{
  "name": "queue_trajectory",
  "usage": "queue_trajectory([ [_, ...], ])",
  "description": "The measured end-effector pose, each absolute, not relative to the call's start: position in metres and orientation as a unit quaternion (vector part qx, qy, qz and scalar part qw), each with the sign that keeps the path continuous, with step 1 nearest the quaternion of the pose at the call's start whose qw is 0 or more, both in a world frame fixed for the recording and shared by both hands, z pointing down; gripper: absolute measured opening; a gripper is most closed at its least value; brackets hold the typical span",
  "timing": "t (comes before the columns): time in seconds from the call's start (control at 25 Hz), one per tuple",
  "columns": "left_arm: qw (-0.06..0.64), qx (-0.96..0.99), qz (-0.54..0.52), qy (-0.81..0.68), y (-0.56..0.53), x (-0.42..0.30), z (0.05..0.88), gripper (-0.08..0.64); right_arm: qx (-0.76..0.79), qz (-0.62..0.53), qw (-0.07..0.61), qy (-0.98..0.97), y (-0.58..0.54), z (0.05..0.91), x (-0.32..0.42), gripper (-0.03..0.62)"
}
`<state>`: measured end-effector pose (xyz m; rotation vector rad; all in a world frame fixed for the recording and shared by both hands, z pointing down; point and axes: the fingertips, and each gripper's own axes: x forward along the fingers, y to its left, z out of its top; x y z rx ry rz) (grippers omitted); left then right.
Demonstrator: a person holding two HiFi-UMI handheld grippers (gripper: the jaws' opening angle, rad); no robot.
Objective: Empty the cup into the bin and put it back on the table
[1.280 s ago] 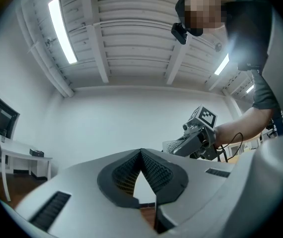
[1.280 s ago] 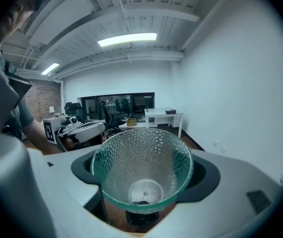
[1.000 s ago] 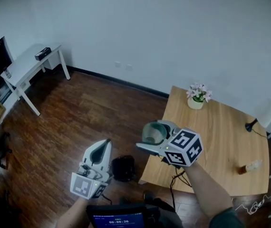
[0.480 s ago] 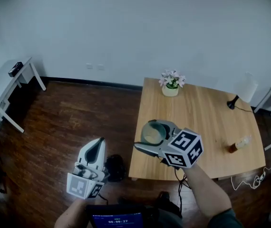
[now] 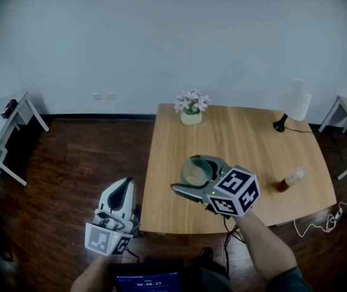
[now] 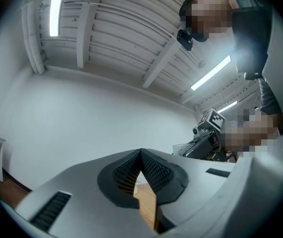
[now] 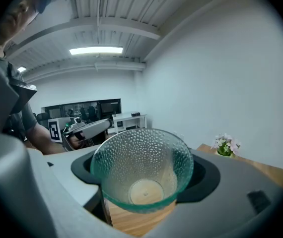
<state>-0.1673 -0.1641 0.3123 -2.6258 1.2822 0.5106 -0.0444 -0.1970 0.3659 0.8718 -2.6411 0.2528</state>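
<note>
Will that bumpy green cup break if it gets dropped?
Probably: the cup looks like see-through glass, so it is likely stiff and could crack on the wooden table. Its dimpled wall may help the right gripper hold it without slipping. Its base looks narrower than its rim, so it might tip easily.

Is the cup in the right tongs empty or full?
Empty: the right gripper view looks into the cup, showing only its bare glass bottom.
</note>
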Motion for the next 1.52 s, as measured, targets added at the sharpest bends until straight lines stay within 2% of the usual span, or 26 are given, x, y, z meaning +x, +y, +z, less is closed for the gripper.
queue_trajectory([
  [0.36, 0.083, -0.890, 0.180, 0.411, -0.164, -0.064, 0.309, 0.000, 0.303, 0.088, 0.182, -0.931, -0.186, 0.376, 0.039, 0.414],
  [0.56, 0.133, -0.880, 0.207, 0.407, -0.153, -0.024, 0.292, 0.000, 0.298, 0.083, 0.185, -0.933, -0.178, 0.376, 0.074, 0.414],
  [0.68, 0.180, -0.863, 0.129, 0.454, -0.160, -0.003, 0.302, 0.000, 0.298, 0.082, 0.185, -0.933, -0.172, 0.378, 0.092, 0.414],
  [0.84, 0.075, -0.863, 0.085, 0.492, -0.173, -0.001, 0.345, 0.000, 0.297, 0.088, 0.188, -0.932, -0.169, 0.390, 0.107, 0.414],
  [1.2, -0.065, -0.862, -0.004, 0.502, -0.184, -0.013, 0.418, 0.000, 0.334, 0.134, 0.186, -0.914, -0.170, 0.429, 0.114, 0.414],
  [1.52, -0.122, -0.861, -0.046, 0.492, -0.194, -0.018, 0.463, 0.000, 0.370, 0.181, 0.181, -0.893, -0.170, 0.475, 0.113, 0.414],
])
